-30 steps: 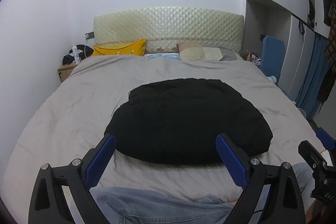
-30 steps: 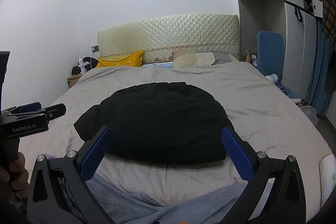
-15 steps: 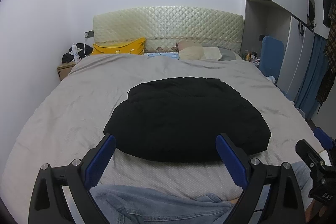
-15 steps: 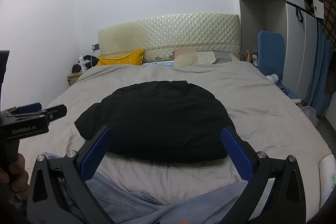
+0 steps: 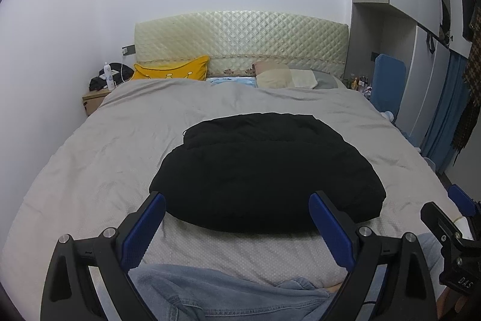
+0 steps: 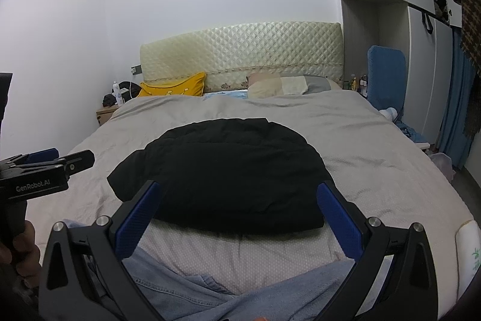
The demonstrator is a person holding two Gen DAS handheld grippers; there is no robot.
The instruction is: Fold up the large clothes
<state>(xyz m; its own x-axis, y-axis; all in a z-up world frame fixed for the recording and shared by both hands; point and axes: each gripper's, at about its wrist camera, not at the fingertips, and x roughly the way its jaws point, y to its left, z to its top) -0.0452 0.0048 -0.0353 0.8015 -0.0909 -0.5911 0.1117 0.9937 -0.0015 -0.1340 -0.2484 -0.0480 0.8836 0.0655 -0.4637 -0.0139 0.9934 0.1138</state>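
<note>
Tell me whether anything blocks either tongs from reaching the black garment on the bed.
Nothing visible does. The black garment lies on the grey duvet straight ahead of the open left tongs and open right tongs; only bare bedding lies between. The person's jeans sit below the tongs, nearer the camera.

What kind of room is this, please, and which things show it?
Most likely a home bedroom. A wide bed with a quilted headboard fills the view, pillows such as the yellow pillow lie at its head, and a wardrobe stands along the right wall.
</note>
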